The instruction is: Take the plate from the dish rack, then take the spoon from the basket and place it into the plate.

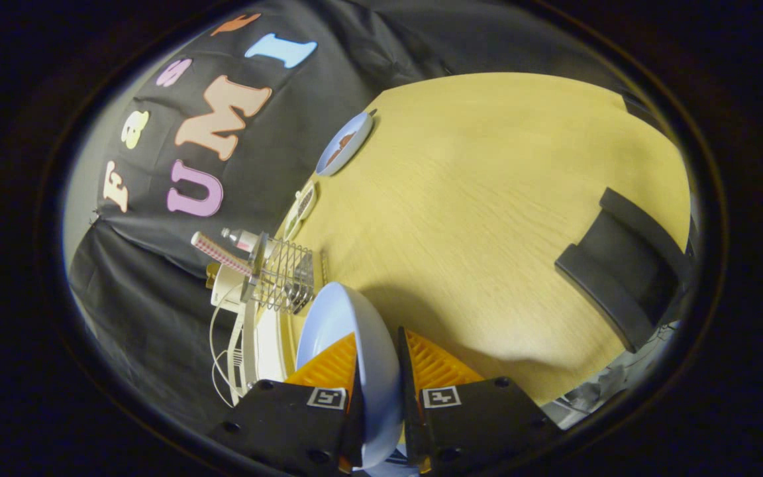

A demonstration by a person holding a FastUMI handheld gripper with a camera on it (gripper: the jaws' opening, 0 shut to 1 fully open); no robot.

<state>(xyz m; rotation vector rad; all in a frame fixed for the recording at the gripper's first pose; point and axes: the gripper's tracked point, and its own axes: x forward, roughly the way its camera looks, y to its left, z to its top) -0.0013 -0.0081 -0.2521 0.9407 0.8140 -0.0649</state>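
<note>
Gripper point(379, 368): closed on the plate, whose rim is pinched between the two fingers, one on each face.
Plate point(345, 324): pale blue, held on edge between the fingers and just ahead of them; its hollow face is turned towards the dish rack, its back towards the open table. The disc is seen nearly edge-on, its long line running away from the fingers towards the basket.
Dish rack point(249, 344): white, beside the plate on its hollow side, at the table's edge near the black cloth wall.
Basket point(285, 278): wire, fixed on the rack just beyond the plate; a few handles are seen sticking out of it towards the cloth wall. The spoon cannot be told apart among them.
Table point(487, 218): light wood, spreading beyond the fingers.
Second plate point(344, 144): blue, lying flat far across the table by the wall.
Small dish point(302, 207): lying between the second plate and the basket.
</note>
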